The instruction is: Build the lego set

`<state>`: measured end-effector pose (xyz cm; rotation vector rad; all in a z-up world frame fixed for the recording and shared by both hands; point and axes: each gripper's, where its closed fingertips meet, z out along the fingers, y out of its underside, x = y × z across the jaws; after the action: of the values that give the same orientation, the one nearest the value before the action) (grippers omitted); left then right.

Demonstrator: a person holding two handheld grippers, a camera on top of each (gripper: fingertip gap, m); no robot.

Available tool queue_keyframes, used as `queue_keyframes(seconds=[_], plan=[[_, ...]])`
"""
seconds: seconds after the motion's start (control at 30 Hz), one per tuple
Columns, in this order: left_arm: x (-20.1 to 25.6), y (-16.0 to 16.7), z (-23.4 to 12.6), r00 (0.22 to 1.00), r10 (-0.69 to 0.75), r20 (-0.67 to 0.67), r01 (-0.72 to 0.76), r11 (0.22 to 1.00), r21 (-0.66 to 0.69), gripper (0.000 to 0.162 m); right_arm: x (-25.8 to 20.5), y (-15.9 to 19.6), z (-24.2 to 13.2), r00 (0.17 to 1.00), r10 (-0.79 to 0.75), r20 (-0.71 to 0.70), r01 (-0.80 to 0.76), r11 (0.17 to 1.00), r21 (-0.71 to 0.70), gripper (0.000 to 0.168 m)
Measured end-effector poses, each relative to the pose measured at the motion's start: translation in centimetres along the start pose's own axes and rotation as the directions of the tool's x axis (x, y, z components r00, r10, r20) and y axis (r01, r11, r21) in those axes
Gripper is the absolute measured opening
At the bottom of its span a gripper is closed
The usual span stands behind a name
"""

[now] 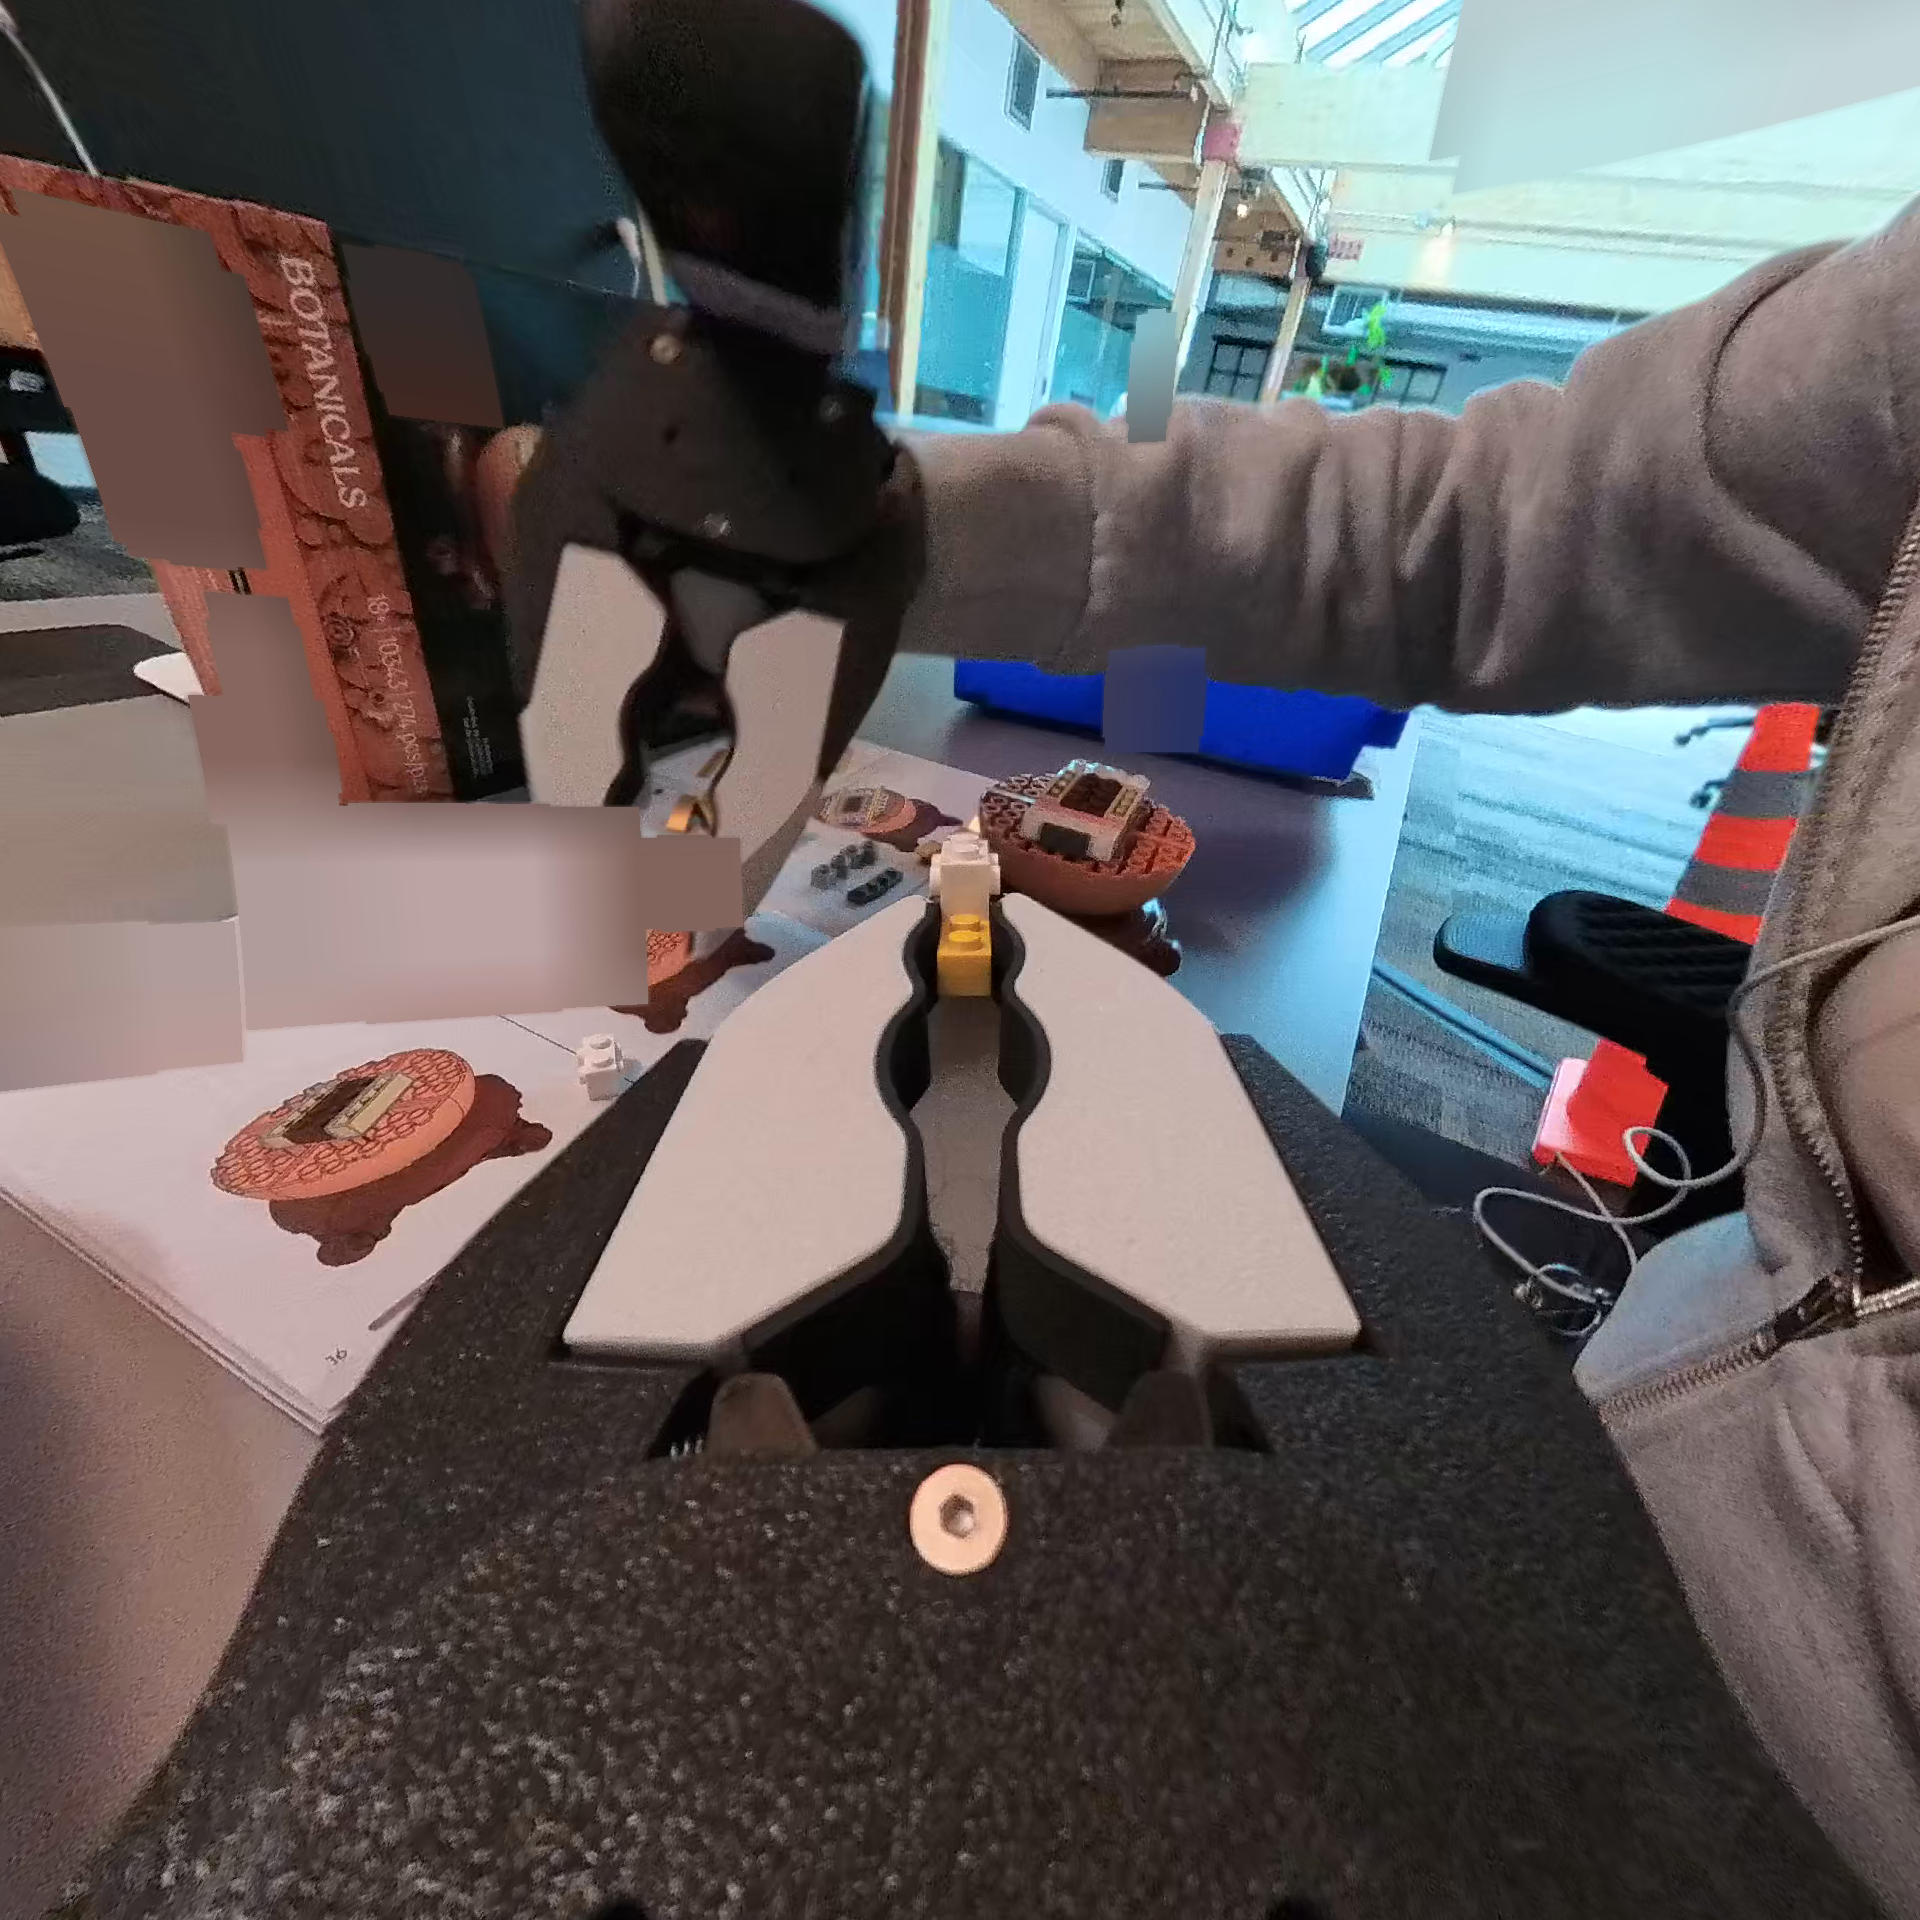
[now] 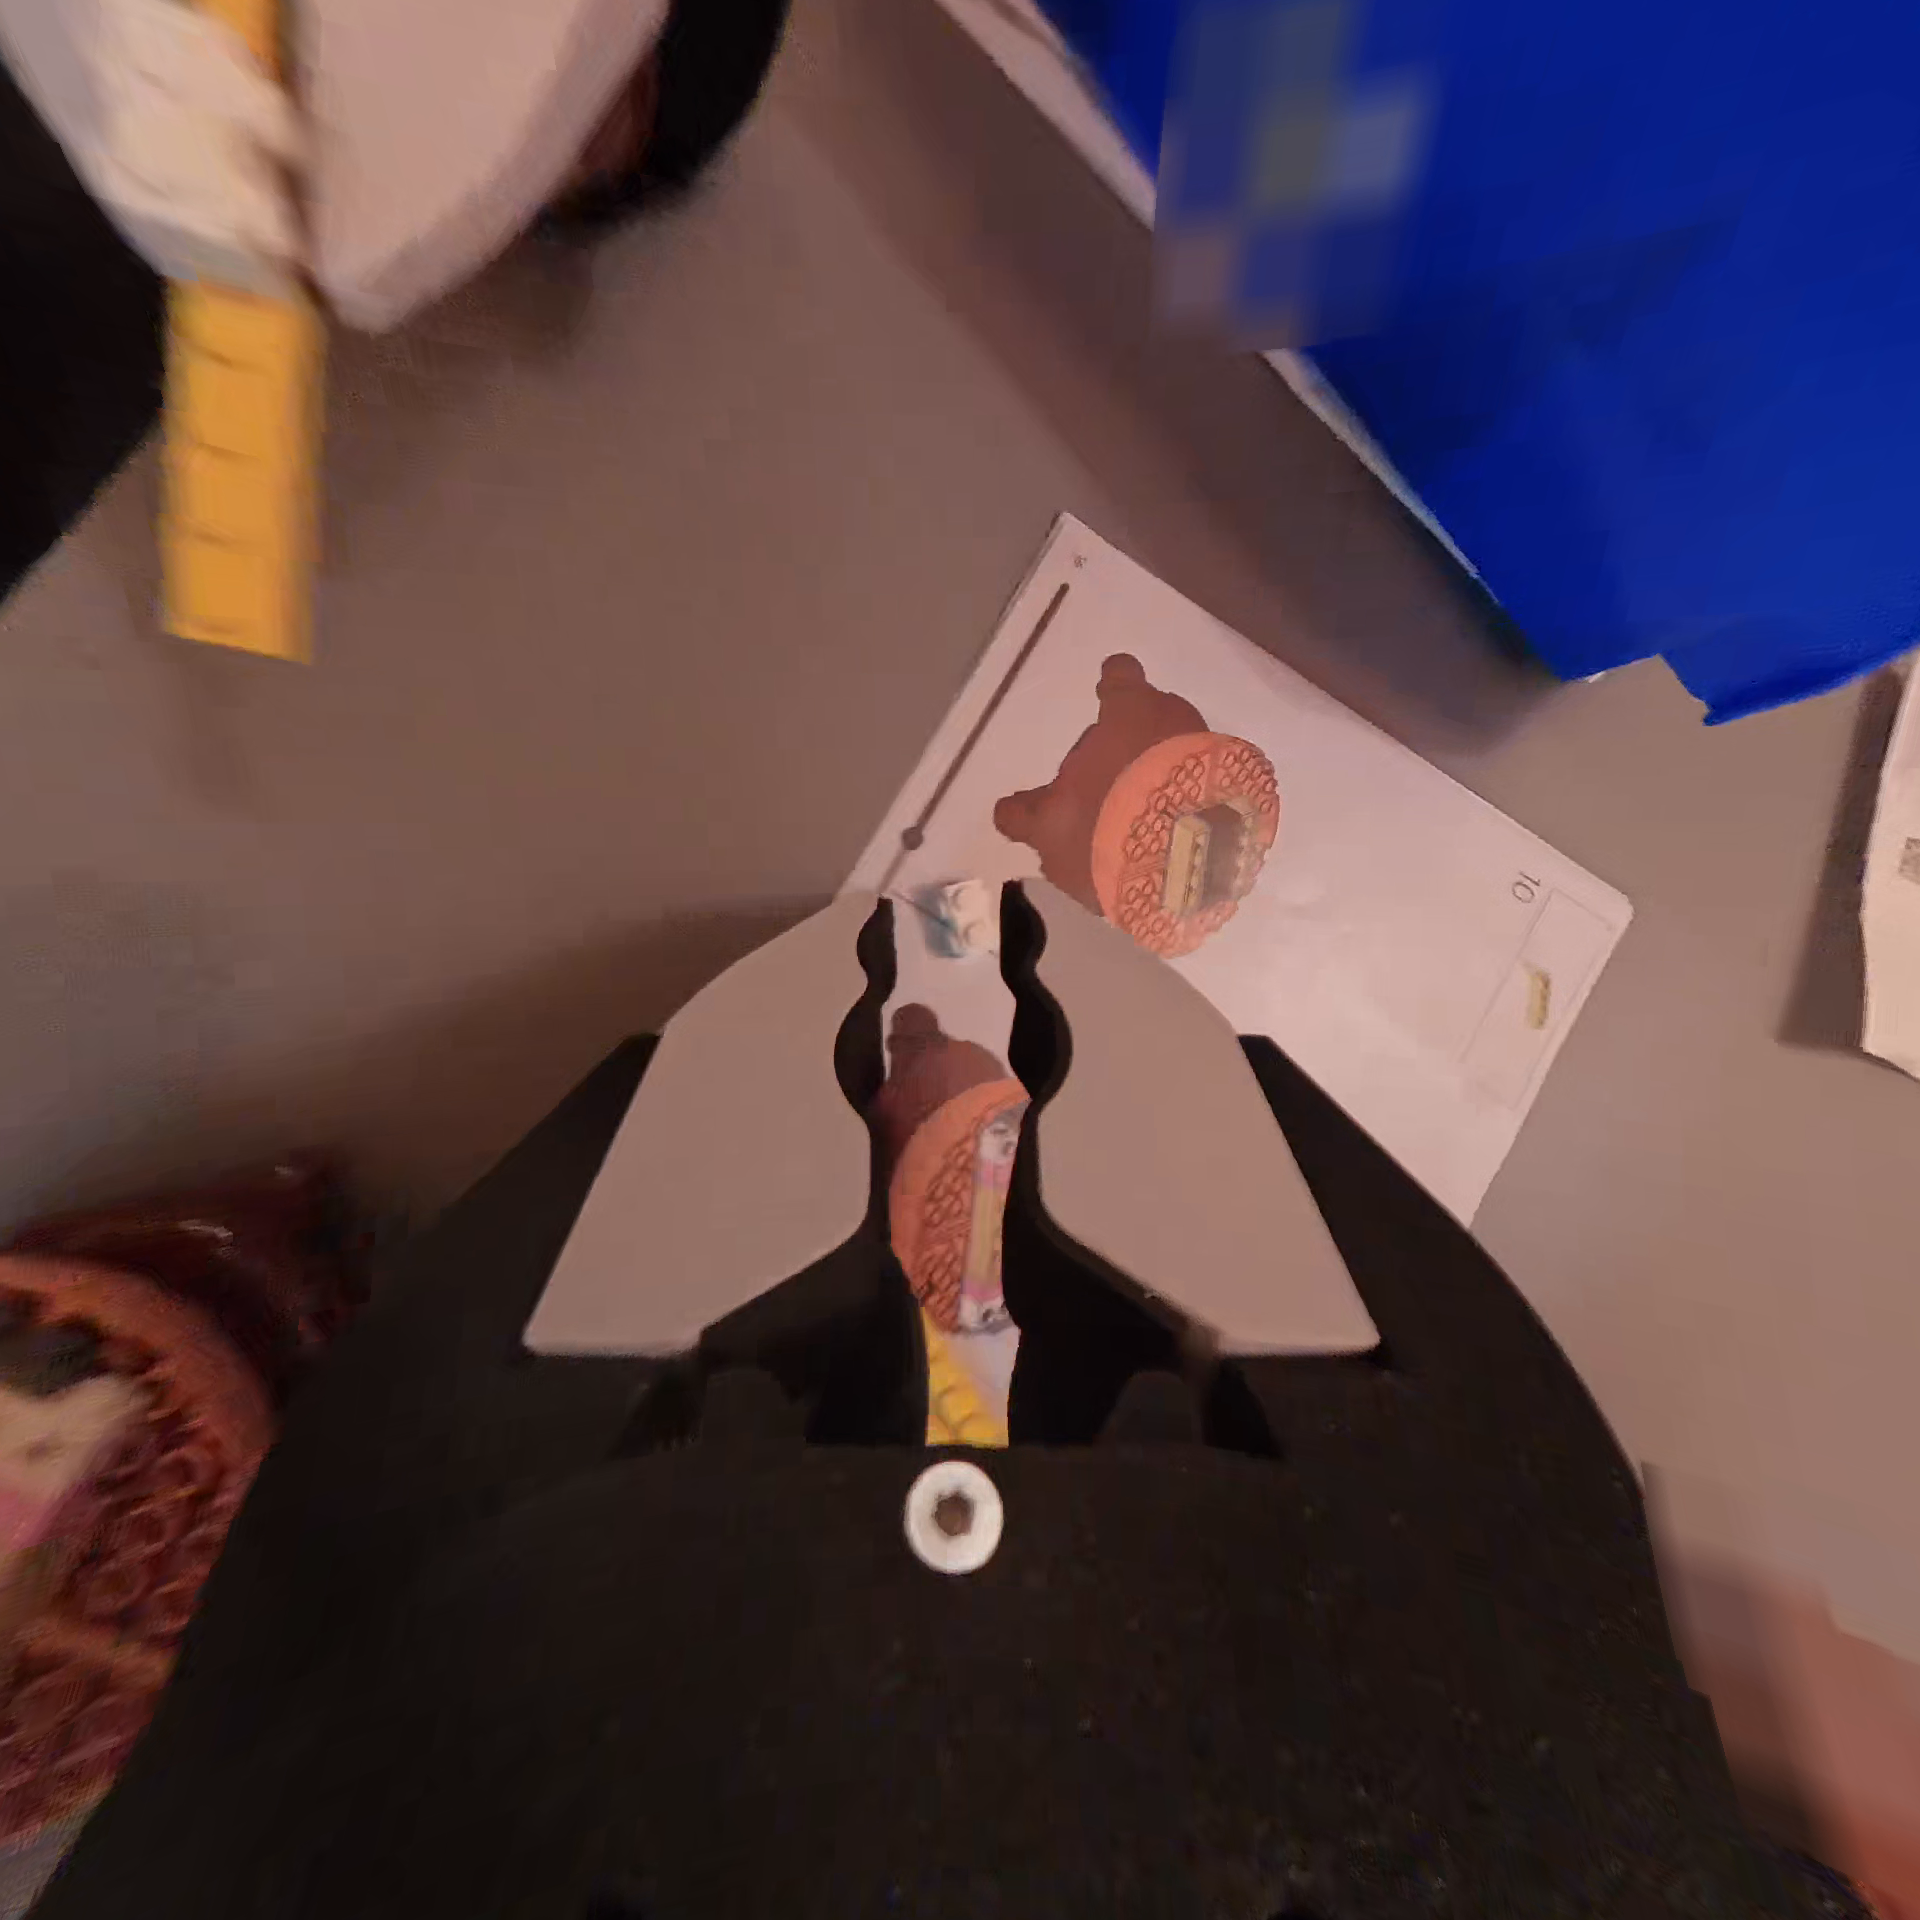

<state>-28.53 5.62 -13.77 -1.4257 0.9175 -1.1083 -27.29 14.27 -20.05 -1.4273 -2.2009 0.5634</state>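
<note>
Lego pieces sit closest of all in the left gripper (image 1: pixel 964 951): its grey fingers (image 1: pixel 800 1143) pinch a yellow brick (image 1: pixel 964 954) at the tips, with a white brick (image 1: pixel 966 871) stuck on the brick's far end. In the right wrist view that same yellow brick (image 2: pixel 241 468) juts out of the left gripper's blurred tips at the upper left. Just left of the left gripper, a loose white piece (image 1: pixel 601 1064) lies on the open instruction booklet (image 1: pixel 208 1226), which rests on the grey table (image 1: pixel 1278 831). Beyond the pinched bricks stands the round terracotta lego base (image 1: pixel 1086 847) with a cream and black block built on its top; it shows as a blur at the lower left of the right wrist view (image 2: pixel 125 1403). Small dark grey pieces (image 1: pixel 854 871) lie on the booklet page next to it. Farther back, the right gripper (image 1: pixel 691 790), held by a person in a grey sleeve (image 1: pixel 1351 540), hangs tips-down over the booklet with its fingers spread. Its own view shows it (image 2: pixel 943 914) above the booklet (image 2: pixel 1351 987), with the small white piece (image 2: pixel 956 914) in the gap between the tips; neither finger visibly touches it. Behind stand the set's box (image 1: pixel 312 468) and a blue bin (image 1: pixel 1278 722).
</note>
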Motion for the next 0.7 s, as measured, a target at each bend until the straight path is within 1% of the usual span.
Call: queue_keyframes(seconds=[0.13, 0.2, 0.27, 0.33, 0.47, 0.53, 0.6, 0.7], plan=[[0.0, -0.3, -0.4, 0.999, -0.027, -0.017, 0.028, 0.999, 0.04, 0.007, 0.4, 1.2, 2.1, 0.998, -0.02, 0.06, 0.024, 0.998, -0.056, 0.018], [-0.1, -0.5, -0.7, 0.999, -0.039, -0.011, 0.039, 0.997, 0.063, 0.007, 0.7, 1.9, 2.7, 0.998, -0.023, 0.056, 0.028, 0.996, -0.089, 0.009], [-0.3, -0.8, -1.0, 0.999, -0.044, 0.005, 0.043, 0.995, 0.093, 0.007, 0.7, 1.2, 2.4, 0.998, 0.007, 0.058, -0.004, 0.998, -0.061, 0.007], [-0.6, -1.2, -1.4, 0.999, -0.042, 0.026, 0.039, 0.992, 0.124, 0.007, 0.5, 0.1, 1.2, 0.996, 0.084, 0.038, -0.082, 0.996, -0.035, 0.007], [-0.5, -1.2, -1.6, 0.999, -0.025, 0.045, 0.02, 0.992, 0.127, 0.007, -2.5, -5.1, -3.1, 0.976, 0.205, 0.07, -0.212, 0.971, 0.113, 0.007], [-0.4, -1.0, -1.4, 0.999, -0.02, 0.043, 0.015, 0.994, 0.111, 0.007, -3.9, -7.3, -5.0, 0.966, 0.244, 0.086, -0.255, 0.955, 0.153, 0.007], [-0.4, -0.9, -1.3, 0.999, -0.017, 0.046, 0.013, 0.995, 0.102, 0.007, -4.9, -8.6, -5.8, 0.959, 0.269, 0.086, -0.28, 0.948, 0.15, 0.007], [-0.3, -1.0, -1.2, 0.999, -0.014, 0.05, 0.008, 0.994, 0.113, 0.007, -5.4, -8.2, -5.0, 0.96, 0.278, 0.028, -0.279, 0.959, 0.055, 0.007]])
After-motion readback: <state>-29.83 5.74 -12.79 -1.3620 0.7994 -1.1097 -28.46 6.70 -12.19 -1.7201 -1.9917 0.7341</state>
